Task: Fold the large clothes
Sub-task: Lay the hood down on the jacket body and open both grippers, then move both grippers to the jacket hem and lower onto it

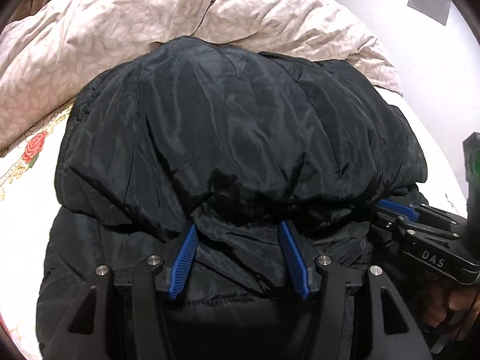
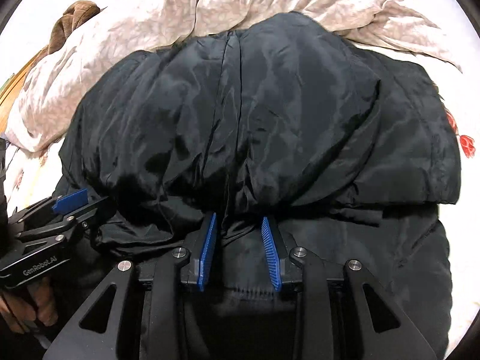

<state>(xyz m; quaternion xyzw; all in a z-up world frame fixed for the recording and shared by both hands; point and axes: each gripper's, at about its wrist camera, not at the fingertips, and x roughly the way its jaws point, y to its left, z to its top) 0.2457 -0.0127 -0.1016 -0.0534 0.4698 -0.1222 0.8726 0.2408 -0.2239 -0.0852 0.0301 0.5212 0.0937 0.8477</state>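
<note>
A large black padded jacket (image 1: 225, 126) lies bunched on the bed, its shiny lining folded over its lower part; it fills the right wrist view too (image 2: 270, 114). My left gripper (image 1: 238, 228) has its blue pads apart with a fold of the jacket's edge bulging between them. My right gripper (image 2: 238, 219) has its pads narrowly apart around another fold of the same edge. Each gripper shows in the other's view, the right one (image 1: 399, 207) at right, the left one (image 2: 72, 201) at left, both at the jacket's edge.
A crumpled beige leaf-print duvet (image 1: 150, 21) lies behind the jacket. The white bedsheet with red roses (image 1: 34, 147) shows at the sides. A brown plush item (image 2: 72, 21) lies at the far left. A white wall (image 1: 420, 45) stands at right.
</note>
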